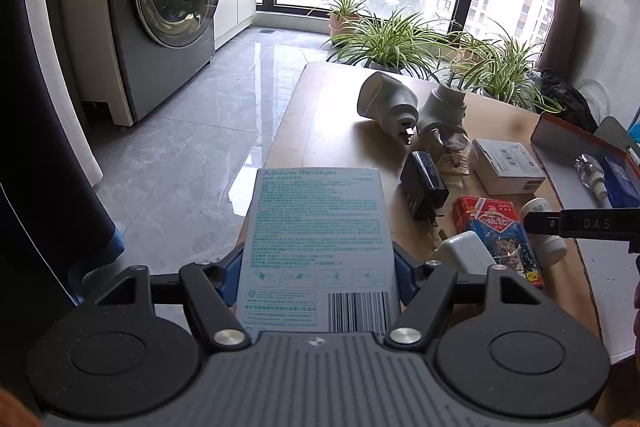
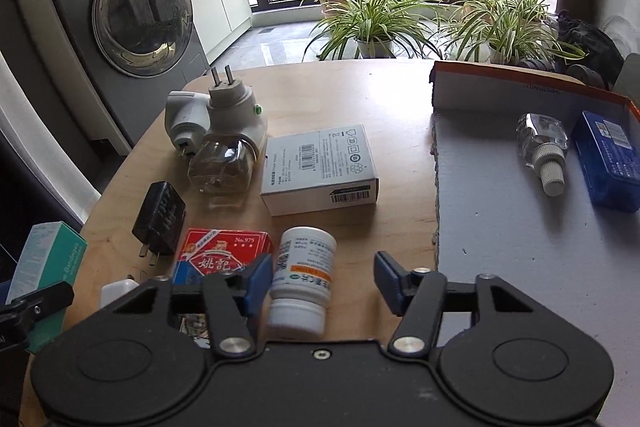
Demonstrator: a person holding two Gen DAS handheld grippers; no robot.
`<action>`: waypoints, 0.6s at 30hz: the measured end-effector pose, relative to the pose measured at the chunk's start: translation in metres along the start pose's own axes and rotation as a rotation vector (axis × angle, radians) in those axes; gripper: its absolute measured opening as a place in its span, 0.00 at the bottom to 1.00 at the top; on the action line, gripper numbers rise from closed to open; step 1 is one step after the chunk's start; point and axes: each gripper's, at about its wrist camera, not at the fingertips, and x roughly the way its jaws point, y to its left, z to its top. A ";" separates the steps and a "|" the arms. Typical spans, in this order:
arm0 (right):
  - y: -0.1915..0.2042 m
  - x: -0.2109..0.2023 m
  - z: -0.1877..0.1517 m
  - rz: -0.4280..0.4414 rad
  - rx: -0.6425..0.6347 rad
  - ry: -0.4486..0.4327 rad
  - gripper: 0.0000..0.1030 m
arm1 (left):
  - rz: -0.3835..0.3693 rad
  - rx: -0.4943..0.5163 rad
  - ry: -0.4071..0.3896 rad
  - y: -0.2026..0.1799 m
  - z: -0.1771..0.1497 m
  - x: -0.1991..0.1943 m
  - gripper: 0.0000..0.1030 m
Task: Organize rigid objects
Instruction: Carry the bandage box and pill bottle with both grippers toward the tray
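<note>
Cardboard bandage box (image 1: 318, 251) gripped by left tongs (image 1: 318, 267) may slip; open right tongs (image 2: 320, 283) could topple the pill bottle (image 2: 302, 279) at 11 o'clock.

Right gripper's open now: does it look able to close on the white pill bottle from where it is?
Probably yes. The right gripper is open, and the white pill bottle lies between its fingers, nearer the left pad. The playing card box sits close beside that pad, so space on that side is tight.
</note>
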 end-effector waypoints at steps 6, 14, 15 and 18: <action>-0.001 -0.002 -0.005 0.023 -0.009 -0.005 0.39 | -0.013 -0.002 -0.004 -0.006 -0.005 -0.004 0.69; -0.003 -0.047 -0.008 0.031 -0.026 -0.099 0.39 | -0.019 0.010 -0.036 -0.017 -0.007 -0.022 0.69; -0.004 -0.052 -0.009 0.025 -0.032 -0.105 0.39 | -0.022 0.011 -0.041 -0.019 -0.007 -0.025 0.69; -0.009 -0.072 -0.016 0.023 -0.039 -0.120 0.39 | -0.036 0.016 -0.052 -0.027 -0.007 -0.033 0.69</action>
